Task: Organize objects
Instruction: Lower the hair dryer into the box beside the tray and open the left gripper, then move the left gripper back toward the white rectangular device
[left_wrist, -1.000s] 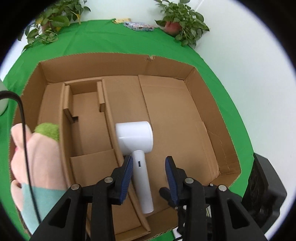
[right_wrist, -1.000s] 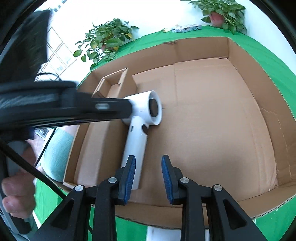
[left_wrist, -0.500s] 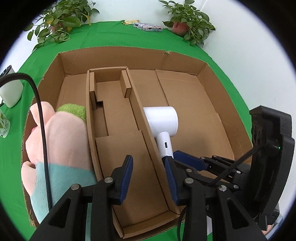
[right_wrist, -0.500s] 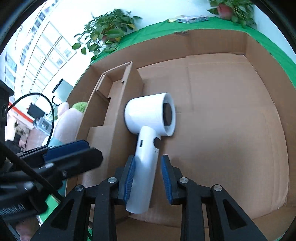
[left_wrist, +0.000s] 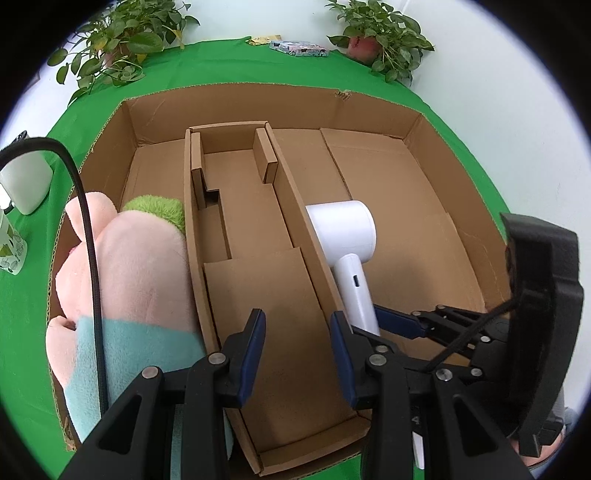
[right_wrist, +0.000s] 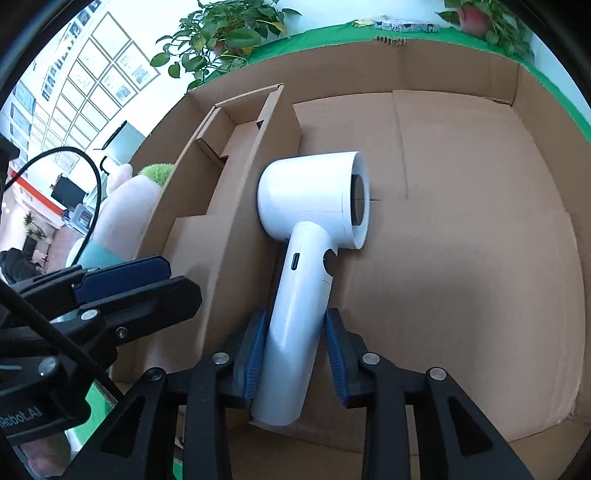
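Observation:
A white hair dryer (right_wrist: 314, 221) lies on the floor of a big open cardboard box (right_wrist: 461, 258), its handle pointing toward me; it also shows in the left wrist view (left_wrist: 347, 243). My right gripper (right_wrist: 295, 343) is open with its blue pads (right_wrist: 255, 347) on either side of the handle, a small gap showing on the right side. My left gripper (left_wrist: 297, 354) is open and empty above the cardboard insert (left_wrist: 266, 295) in the middle of the box. A pink and teal plush toy (left_wrist: 125, 280) lies in the left compartment.
The box stands on a green cloth (left_wrist: 33, 332). Potted plants (left_wrist: 380, 40) and a small patterned packet (left_wrist: 299, 48) are at the far edge. A white cup (left_wrist: 24, 184) is at the left, outside the box. A black cable (left_wrist: 88, 258) hangs across the plush.
My left gripper has moved left, off the dryer and over the insert. My right gripper has advanced so its pads now flank the dryer handle.

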